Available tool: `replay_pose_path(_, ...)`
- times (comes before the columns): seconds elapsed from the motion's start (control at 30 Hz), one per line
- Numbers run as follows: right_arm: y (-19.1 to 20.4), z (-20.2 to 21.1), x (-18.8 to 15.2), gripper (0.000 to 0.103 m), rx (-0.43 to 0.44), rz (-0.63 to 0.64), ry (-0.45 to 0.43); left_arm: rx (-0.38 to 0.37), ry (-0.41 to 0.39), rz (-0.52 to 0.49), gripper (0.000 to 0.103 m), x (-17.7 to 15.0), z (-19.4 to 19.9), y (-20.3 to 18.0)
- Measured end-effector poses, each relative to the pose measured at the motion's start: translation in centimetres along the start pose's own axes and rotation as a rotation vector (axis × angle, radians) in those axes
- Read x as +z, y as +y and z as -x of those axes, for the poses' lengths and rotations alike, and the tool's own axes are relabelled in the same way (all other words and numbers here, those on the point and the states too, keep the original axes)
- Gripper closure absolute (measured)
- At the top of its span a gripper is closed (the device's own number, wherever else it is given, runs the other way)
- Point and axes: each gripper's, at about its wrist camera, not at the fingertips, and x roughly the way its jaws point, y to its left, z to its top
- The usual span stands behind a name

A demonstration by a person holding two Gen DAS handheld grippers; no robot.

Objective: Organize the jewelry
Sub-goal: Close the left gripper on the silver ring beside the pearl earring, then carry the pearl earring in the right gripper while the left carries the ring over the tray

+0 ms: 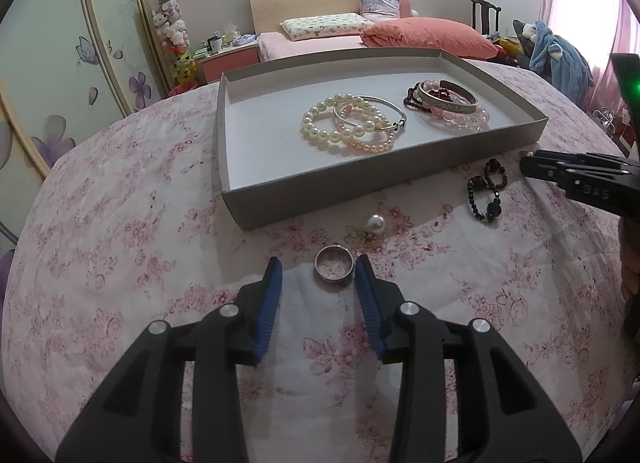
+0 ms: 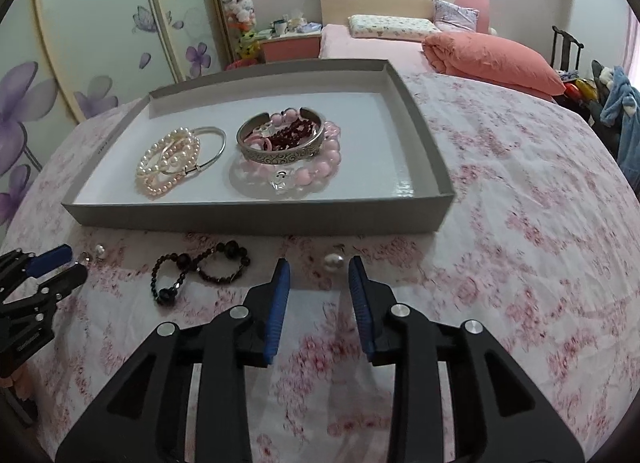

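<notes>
A grey shallow tray (image 1: 230,191) (image 2: 256,219) lies on the floral cloth. It holds pearl bracelets with a thin silver bangle (image 1: 348,123) (image 2: 176,159). Beside them are a silver cuff (image 1: 448,105) (image 2: 276,155), pink beads and dark red beads. In front of the tray lie a silver ring (image 1: 334,267), a pearl earring (image 1: 374,223) (image 2: 99,250), a black bead piece (image 1: 486,193) (image 2: 200,269) and a second pearl earring (image 2: 333,262). My left gripper (image 1: 318,263) (image 2: 76,263) stands open around the ring, which sits close to its right finger. My right gripper (image 2: 319,263) (image 1: 524,165) stands open with the second pearl between its tips.
The surface is a round table under a pink floral cloth (image 1: 120,263), curving away at its edges. Behind it stand a bed with an orange quilt (image 2: 492,59), a nightstand (image 2: 290,45) and wardrobe doors (image 1: 60,83). A chair with clothes (image 1: 560,63) is at the far right.
</notes>
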Motion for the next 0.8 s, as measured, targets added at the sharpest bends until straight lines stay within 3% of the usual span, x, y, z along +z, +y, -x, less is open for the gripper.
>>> replay_pose_path(0.03, 0.2, -0.2, 0.1, 0.073, -0.013, 0.011, -0.002, 0.000, 0.000, 0.000, 0.064, 0.0, 0.0, 0.0)
replay_pose_path(0.07, 0.3, -0.3, 0.3, 0.088, -0.014, 0.014, -0.003, 0.000, 0.000, 0.000, 0.064, 0.0, 0.0, 0.0)
replay_pose_path(0.43, 0.0, 0.5, -0.9, 0.089, 0.001, 0.008, -0.004, 0.014, -0.004, -0.020, 0.066, 0.1, 0.0, -0.8)
replay_pose_path(0.63, 0.0, 0.6, -0.9, 0.089, 0.004, 0.005, -0.004, -0.002, -0.001, -0.013, 0.081, 0.3, -0.2, -1.5)
replay_pose_path(0.8, 0.0, 0.7, -1.2, 0.089, 0.011, 0.000, -0.004, 0.003, 0.000, -0.003, 0.081, 0.3, -0.3, -1.6)
